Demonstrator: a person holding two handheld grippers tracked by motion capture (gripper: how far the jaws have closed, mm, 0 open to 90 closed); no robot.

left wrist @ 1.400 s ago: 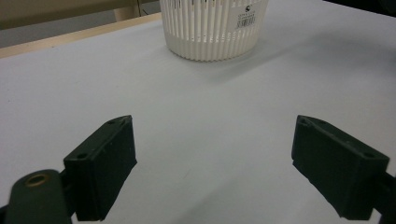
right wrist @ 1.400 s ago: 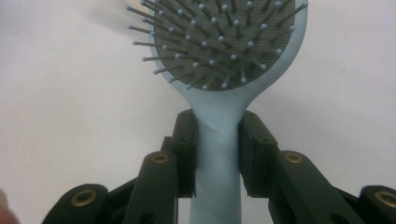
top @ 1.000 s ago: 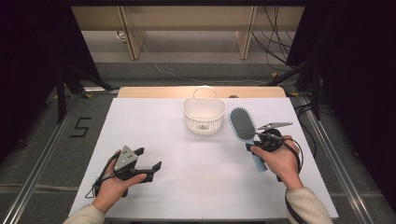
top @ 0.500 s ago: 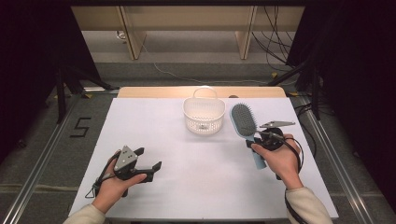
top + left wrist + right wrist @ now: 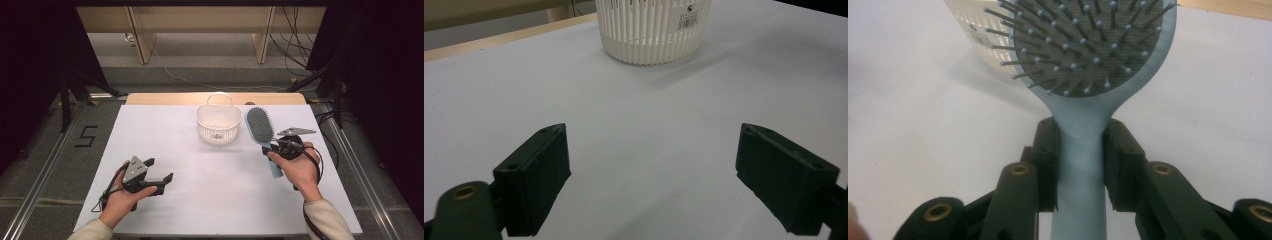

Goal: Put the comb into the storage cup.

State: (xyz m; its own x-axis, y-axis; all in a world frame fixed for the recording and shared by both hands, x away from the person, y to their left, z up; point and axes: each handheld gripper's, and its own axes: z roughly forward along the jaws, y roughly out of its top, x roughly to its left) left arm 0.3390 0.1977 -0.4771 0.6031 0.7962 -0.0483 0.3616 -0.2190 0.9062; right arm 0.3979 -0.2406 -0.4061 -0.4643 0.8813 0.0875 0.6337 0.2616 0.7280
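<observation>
A light blue hairbrush [image 5: 260, 125] with a dark bristle pad lies to the right of the white slatted basket [image 5: 218, 122], head pointing away from me. My right gripper [image 5: 270, 149] is shut on its handle just below the head. In the right gripper view the pads [image 5: 1048, 150] press both sides of the handle of the hairbrush [image 5: 1088, 45], bristles facing the camera. My left gripper [image 5: 160, 170] rests on the table at front left, open, nothing between its jaws. In the left gripper view it [image 5: 654, 175] faces the basket [image 5: 654, 30] across bare table.
The white table [image 5: 150, 130] carries the basket near its far edge, where a wooden strip [image 5: 165, 98] runs. Dark stands and cables flank the table on both sides.
</observation>
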